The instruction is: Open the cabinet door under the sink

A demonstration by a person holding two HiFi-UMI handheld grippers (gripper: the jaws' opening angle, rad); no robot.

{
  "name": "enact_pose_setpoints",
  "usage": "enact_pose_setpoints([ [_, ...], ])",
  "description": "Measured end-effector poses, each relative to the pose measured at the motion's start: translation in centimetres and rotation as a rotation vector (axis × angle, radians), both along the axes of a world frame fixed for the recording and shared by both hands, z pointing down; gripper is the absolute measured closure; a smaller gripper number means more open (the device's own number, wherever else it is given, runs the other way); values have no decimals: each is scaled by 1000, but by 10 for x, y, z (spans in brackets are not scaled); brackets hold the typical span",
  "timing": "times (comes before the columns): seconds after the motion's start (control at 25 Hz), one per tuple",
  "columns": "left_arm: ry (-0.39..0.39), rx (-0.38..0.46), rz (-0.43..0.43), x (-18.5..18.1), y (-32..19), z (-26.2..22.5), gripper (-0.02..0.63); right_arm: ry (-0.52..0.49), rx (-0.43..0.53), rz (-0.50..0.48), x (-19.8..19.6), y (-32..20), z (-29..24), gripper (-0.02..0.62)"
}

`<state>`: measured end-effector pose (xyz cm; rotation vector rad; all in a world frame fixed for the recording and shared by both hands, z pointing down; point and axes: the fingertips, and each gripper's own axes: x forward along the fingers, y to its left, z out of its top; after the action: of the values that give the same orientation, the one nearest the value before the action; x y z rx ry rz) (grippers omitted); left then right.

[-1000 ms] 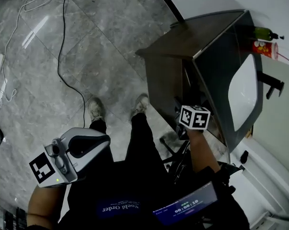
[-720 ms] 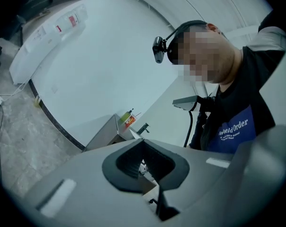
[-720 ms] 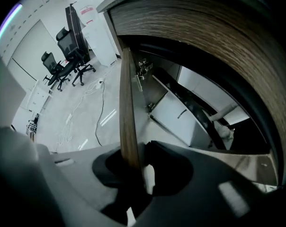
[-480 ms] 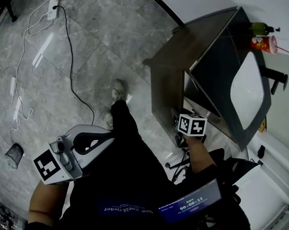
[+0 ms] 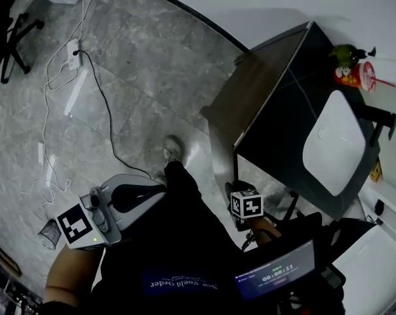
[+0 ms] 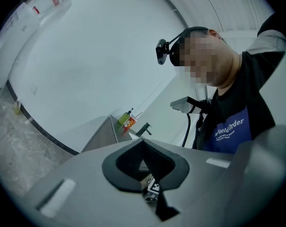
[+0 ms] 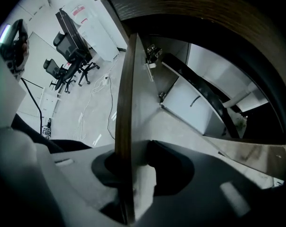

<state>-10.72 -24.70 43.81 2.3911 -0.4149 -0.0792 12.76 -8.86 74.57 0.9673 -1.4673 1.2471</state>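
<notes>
Nearest to the person, the left gripper (image 5: 152,194) is held level by the hip, well apart from the cabinet. Its jaws meet at the tips and hold nothing.

A little further, the right gripper (image 7: 129,171) points steeply down in front of the cabinet. Its jaws are clamped on the thin edge of the cabinet door (image 7: 126,103), though they have just been opening a little; the edge stands between the pads. So the right hand is the one on the task's thing, and the left plays no part.

The door stands upright and swung out from the cabinet front. Its long axis runs straight away from the jaws, along the line they point. Its outer face looks to the open floor (image 5: 152,77), its inner face to the dark inside of the cabinet, where a hinge fitting (image 7: 152,53) shows.

Beyond are the dark worktop (image 5: 283,136) and the white sink (image 5: 334,143). I judge the door almost fully open; any further swing should go toward the floor side.
</notes>
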Motion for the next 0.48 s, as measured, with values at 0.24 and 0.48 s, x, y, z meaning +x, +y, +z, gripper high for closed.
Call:
enact_pose_setpoints([
  [0.24,-9,-5,86,24,-44,-13,606,-9,-28,29,-9,2,-3,483],
  [0.48,20,-20,225,54,-66,-8,606,-10,-23,91,-19,1,-7,483],
])
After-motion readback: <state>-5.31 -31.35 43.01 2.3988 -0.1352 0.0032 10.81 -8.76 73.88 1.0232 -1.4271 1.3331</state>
